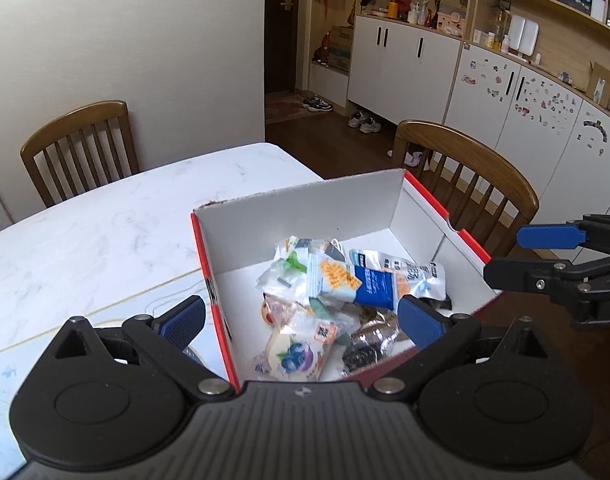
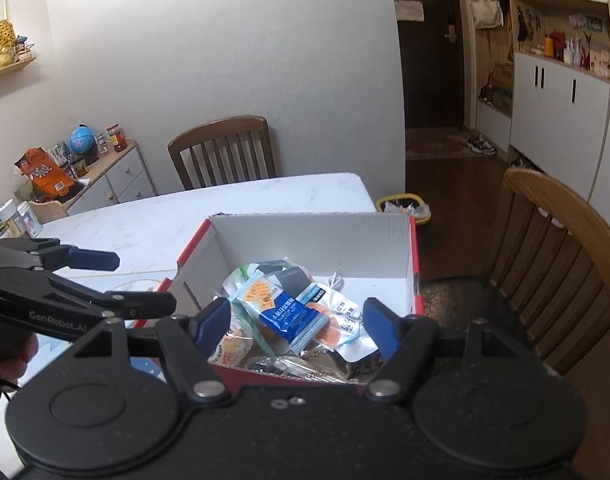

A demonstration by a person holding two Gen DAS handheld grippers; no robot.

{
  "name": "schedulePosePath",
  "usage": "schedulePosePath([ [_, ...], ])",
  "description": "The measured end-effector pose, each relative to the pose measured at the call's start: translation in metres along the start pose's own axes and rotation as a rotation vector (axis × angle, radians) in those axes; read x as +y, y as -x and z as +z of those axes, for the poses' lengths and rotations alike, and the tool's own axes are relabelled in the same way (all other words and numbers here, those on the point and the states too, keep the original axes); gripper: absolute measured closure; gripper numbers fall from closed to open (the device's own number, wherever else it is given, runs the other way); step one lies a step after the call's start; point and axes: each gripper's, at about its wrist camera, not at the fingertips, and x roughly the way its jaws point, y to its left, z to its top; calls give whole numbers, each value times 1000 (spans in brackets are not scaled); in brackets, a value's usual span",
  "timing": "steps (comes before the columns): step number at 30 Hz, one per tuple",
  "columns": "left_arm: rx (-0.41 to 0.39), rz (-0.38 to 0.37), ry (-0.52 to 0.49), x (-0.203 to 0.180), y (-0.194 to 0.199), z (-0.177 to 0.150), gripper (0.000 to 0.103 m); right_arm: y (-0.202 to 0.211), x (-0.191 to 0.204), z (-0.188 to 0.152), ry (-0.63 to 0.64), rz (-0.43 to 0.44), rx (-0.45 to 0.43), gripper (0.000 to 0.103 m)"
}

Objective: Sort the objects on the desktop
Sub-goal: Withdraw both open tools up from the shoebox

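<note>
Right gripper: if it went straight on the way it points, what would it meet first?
Probably the blue snack packet atop the pile in the red-edged box; depth is unclear.

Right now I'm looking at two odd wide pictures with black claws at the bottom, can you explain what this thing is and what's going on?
There is no robot here. A person holds a two-finger gripper in each hand, and each gripper carries a wide-angle camera that looks forward along its fingers. That is why black arms with blue pads fill the bottom of both pictures.

One picture is from the left gripper, the other from the right gripper. Each also catches the other gripper at its side edge.

Both look down into an open red and white box on a white table. Inside lies a pile of snack packets, with a blue packet on top. Wooden chairs stand at the table.

Both grippers are open above the box, and neither holds anything.
</note>
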Motion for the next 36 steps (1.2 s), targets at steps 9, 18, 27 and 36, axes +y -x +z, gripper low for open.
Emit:
schedulePosePath([
  [9,9,0,24,-4,17,-17,0,12,10,-13,16,-14,-4,24],
  [18,28,-4,41,-10,27,-32,0,22,15,-25,-3,-21,-2,16],
  [27,45,9,34,-13,30,-41,0,27,20,-36,-17,-33,-3,9],
  [36,52,14,45,-11,28,-46,0,23,20,-45,-35,-36,28,8],
])
